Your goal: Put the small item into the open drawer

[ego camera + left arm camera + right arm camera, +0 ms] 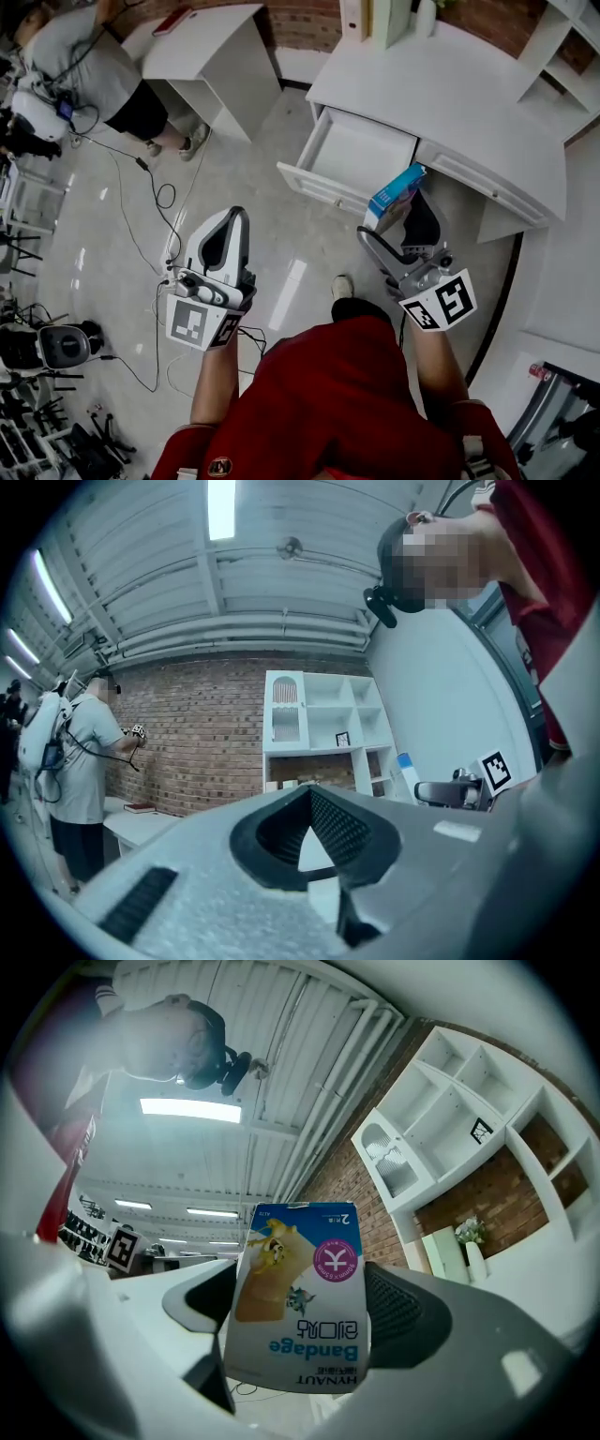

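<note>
A white counter point(469, 84) stands below me, its open drawer point(361, 155) pulled out toward me. My left hand-held gripper point(232, 217) hangs over the floor, jaws closed on nothing. My right hand-held gripper point(403, 214) clamps a blue bandage box point(394, 190) near the drawer's front corner.

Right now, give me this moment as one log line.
right hand-held gripper: shut on bandage box | left hand-held gripper: shut, empty | drawer: open, box outside
</note>
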